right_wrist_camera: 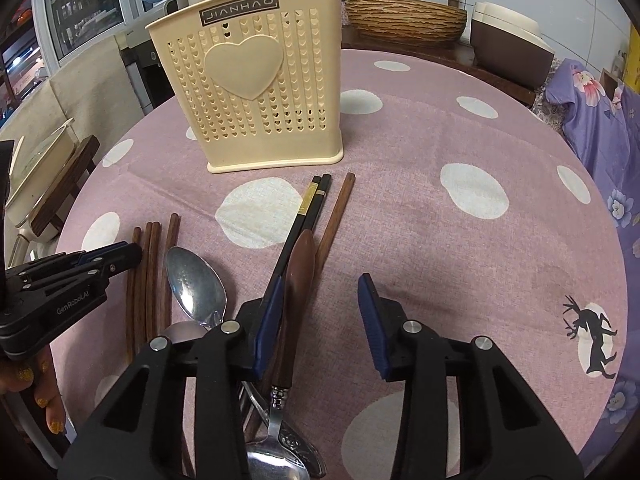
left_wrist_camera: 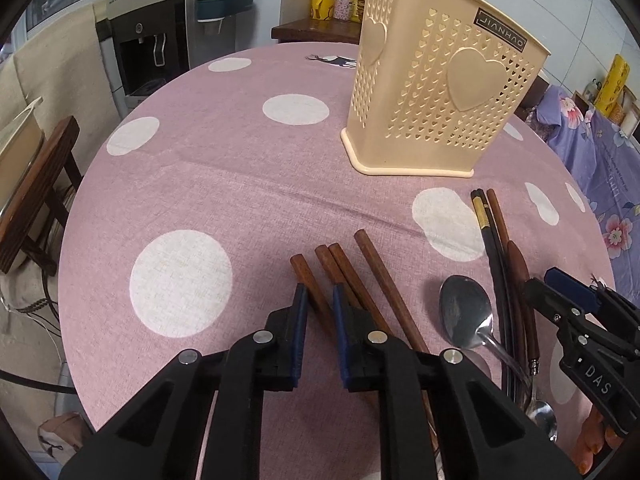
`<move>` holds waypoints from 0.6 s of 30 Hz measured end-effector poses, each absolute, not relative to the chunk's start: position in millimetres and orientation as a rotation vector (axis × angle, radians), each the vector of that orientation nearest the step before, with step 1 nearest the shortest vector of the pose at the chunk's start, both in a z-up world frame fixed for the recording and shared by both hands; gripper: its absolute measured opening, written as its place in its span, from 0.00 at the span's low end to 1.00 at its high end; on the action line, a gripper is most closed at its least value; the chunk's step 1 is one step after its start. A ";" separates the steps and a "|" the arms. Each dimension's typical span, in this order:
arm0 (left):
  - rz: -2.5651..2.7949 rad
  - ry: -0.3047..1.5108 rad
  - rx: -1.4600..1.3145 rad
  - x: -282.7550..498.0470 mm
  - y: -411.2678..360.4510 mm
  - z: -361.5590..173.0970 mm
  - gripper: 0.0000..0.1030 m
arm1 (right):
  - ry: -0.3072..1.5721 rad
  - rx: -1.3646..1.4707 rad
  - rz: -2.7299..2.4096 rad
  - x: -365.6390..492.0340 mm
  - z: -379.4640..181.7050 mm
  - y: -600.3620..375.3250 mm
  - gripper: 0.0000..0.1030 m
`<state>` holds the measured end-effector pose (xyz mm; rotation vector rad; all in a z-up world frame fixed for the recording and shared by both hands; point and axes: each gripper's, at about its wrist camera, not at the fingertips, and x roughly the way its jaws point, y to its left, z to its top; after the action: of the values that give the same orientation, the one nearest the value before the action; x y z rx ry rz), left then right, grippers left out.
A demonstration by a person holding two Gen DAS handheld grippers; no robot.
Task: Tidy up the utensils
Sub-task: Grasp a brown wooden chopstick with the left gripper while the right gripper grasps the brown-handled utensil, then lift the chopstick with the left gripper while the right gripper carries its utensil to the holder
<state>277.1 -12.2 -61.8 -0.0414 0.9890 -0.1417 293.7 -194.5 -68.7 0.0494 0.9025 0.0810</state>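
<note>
A cream perforated utensil holder (left_wrist_camera: 436, 96) stands upright at the far side of the table; it also shows in the right wrist view (right_wrist_camera: 256, 96). Several brown wooden chopsticks (left_wrist_camera: 376, 280) lie on the cloth. My left gripper (left_wrist_camera: 320, 304) is narrowly open around the leftmost brown chopstick (left_wrist_camera: 308, 280), low over the table. A steel spoon (left_wrist_camera: 466, 312), black chopsticks (right_wrist_camera: 308, 216) and a brown-handled utensil (right_wrist_camera: 298, 280) lie together. My right gripper (right_wrist_camera: 320, 316) is open, its left finger beside the brown-handled utensil.
The round table has a pink cloth with white dots (right_wrist_camera: 472, 192). A wooden chair (left_wrist_camera: 36, 192) stands at the left edge. A woven basket (right_wrist_camera: 404, 16) and a water dispenser (left_wrist_camera: 148, 40) stand beyond the table.
</note>
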 end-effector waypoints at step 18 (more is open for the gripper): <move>-0.149 0.994 -0.080 287.3 -14.9 -63.4 0.10 | 0.930 0.091 0.089 308.9 -75.9 -191.3 0.17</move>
<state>287.3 -14.9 -63.4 -0.0803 0.9942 -0.1492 308.9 -191.3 -75.9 0.0912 0.9296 0.0892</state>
